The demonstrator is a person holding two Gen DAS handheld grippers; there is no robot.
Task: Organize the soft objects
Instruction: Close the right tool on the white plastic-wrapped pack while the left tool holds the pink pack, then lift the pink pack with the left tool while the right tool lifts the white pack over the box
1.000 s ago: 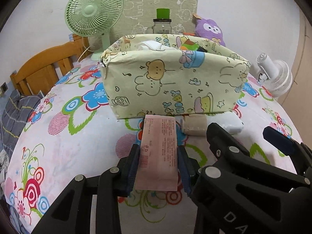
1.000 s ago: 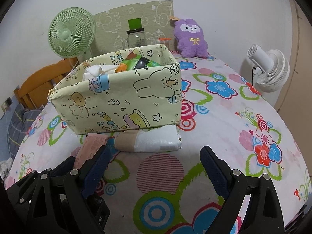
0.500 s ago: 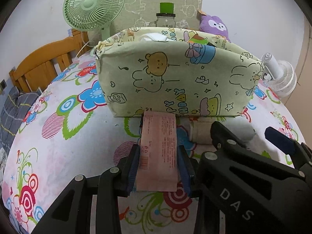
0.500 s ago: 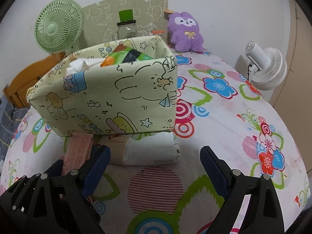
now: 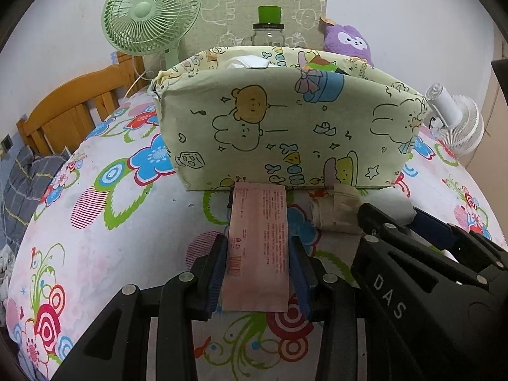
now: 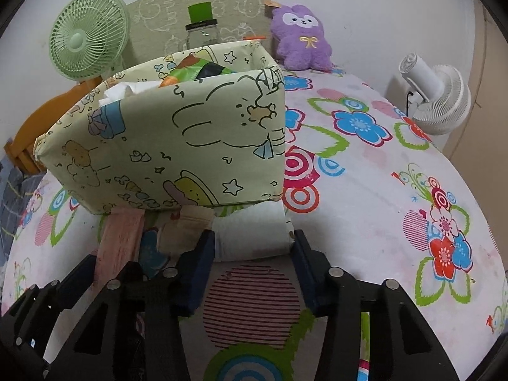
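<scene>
A pale green cartoon-print fabric bin (image 5: 285, 133) stands on the flowered table; it also shows in the right wrist view (image 6: 177, 146) and holds white and colourful soft packs. My left gripper (image 5: 258, 273) is shut on a pink tissue pack (image 5: 257, 247) whose far end touches the bin's base. The pink pack also shows in the right wrist view (image 6: 119, 241). My right gripper (image 6: 252, 270) is open, its fingers on either side of a white tissue pack with a beige end (image 6: 250, 235) that lies against the bin. That pack shows in the left wrist view (image 5: 339, 212).
A green fan (image 5: 150, 16), a glass jar with a green lid (image 5: 268, 31) and a purple plush (image 6: 301, 38) stand behind the bin. A white fan (image 6: 435, 101) is at the right edge. A wooden chair (image 5: 70, 111) is at the left.
Both grippers have moved forward toward the bin. The right gripper's fingers have narrowed and now flank the white pack. The left still holds the pink pack.
</scene>
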